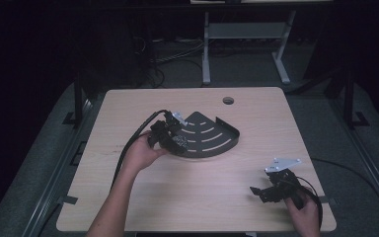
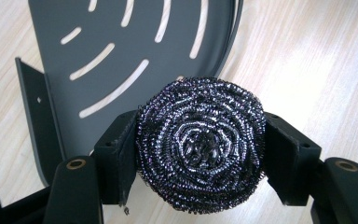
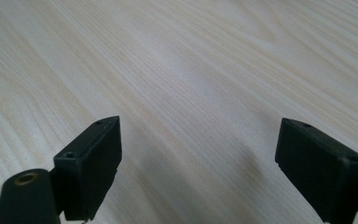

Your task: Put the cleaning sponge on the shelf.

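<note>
On one table (image 1: 128, 207): one scourer (image 2: 200, 144), one shelf (image 1: 212, 133).

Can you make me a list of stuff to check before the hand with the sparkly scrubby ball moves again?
1. Left gripper clamped on the round dark steel-wool scouring ball, a jaw on each side: ok.
2. Ball centred between the jaws, not slipping out: ok.
3. Black fan-shaped metal corner shelf with curved slots lying flat on the light wooden table, right beyond the ball: ok.
4. Whether the ball touches the shelf edge: cannot tell.
5. Right gripper open, nothing between its jaws: ok.
6. Right gripper well away from the shelf, near the table's front right corner: ok.
</note>
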Demonstrator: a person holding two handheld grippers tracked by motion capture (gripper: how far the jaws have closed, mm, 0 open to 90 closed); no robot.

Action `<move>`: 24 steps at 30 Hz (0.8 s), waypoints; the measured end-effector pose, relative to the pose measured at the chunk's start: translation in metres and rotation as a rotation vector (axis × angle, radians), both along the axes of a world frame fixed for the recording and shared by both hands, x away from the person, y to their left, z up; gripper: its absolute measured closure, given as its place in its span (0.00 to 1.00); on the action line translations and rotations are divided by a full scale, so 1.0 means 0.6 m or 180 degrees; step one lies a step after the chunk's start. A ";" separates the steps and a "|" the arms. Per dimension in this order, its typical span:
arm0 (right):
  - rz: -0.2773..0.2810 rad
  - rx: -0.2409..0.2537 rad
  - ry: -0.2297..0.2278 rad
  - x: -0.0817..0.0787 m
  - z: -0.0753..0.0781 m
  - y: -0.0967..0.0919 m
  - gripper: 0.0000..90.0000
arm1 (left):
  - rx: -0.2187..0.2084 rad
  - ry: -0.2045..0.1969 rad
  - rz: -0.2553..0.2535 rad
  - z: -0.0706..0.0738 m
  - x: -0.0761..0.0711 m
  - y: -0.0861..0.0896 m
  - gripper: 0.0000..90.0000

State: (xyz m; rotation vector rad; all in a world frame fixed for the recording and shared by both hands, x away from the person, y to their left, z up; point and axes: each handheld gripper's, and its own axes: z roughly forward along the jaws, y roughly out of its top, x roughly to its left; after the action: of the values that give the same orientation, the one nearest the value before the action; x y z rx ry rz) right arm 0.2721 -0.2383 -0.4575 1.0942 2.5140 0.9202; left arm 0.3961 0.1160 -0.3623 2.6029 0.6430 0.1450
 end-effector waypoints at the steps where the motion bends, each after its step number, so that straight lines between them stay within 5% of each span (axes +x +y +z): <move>1: 0.0004 -0.0002 -0.0003 0.000 0.000 0.000 0.16 | -0.0007 0.0003 0.0000 0.000 0.002 -0.002 0.38; 24: 0.0009 0.0027 0.0026 0.000 -0.001 0.000 0.16 | 0.0077 0.0022 -0.0016 0.000 0.045 -0.034 0.38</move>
State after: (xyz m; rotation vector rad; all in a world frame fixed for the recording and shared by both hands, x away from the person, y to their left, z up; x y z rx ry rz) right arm 0.2719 -0.2382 -0.4582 1.0995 2.5211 0.9300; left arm 0.4228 0.0954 -0.3621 2.6292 0.6408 0.1430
